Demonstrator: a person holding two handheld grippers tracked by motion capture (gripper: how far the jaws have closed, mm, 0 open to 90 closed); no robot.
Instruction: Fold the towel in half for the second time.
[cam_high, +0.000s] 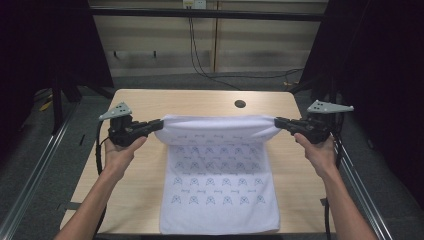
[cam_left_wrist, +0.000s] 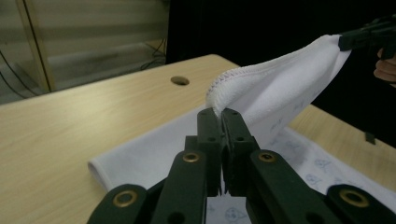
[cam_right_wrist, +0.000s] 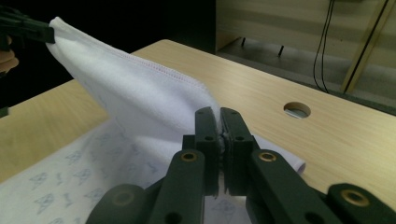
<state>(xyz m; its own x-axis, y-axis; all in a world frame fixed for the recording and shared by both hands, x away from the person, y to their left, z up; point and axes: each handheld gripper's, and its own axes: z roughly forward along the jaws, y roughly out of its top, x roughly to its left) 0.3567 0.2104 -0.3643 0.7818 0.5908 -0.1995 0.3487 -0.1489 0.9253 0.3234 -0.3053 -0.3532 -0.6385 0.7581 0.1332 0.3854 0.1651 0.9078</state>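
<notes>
Folding looks underway: my left gripper (cam_high: 159, 124) and right gripper (cam_high: 278, 121), jaws clamped on the white patterned towel's (cam_high: 218, 192) far corners, hold them above the wooden table (cam_high: 150, 102), and should next carry them nearward.

The white towel (cam_high: 220, 170) (small blue motifs) lies flat on the table, far edge lifted taut.

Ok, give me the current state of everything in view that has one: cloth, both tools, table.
White printed towel: near part flat on the table, far edge lifted and stretched between both tools.
Left tool: shut on the towel's left corner.
Right tool: shut on the right corner.
Light wooden table: round hole uncovered.
</notes>
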